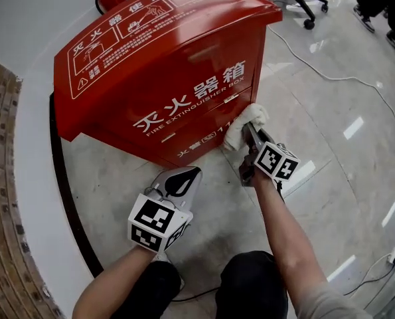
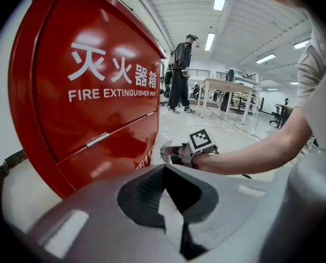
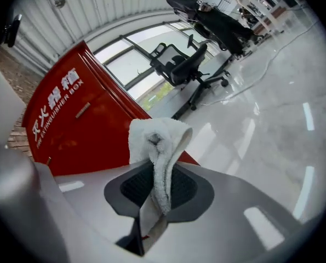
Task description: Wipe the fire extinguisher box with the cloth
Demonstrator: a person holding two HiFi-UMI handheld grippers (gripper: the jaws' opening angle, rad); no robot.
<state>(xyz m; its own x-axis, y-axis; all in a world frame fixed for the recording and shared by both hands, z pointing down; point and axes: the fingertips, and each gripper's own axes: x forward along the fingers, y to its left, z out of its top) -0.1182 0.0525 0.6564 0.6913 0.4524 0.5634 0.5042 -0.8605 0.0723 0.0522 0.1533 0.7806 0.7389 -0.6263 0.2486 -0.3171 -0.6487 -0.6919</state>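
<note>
Right gripper (image 1: 249,130) at centre right clamping white cloth (image 1: 243,119) against red fire extinguisher box (image 1: 157,65); left gripper (image 1: 182,177) lower centre, jaws closed, empty

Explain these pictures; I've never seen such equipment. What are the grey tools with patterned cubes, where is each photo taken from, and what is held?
A person holds a two-jaw gripper in each hand; no robot. One picture looks down from a camera on their head; the other two come from cameras on the grippers. The right gripper is shut on a white cloth at the lower front corner of the red fire extinguisher box, which stands on the floor. The left gripper is shut and empty.
</note>
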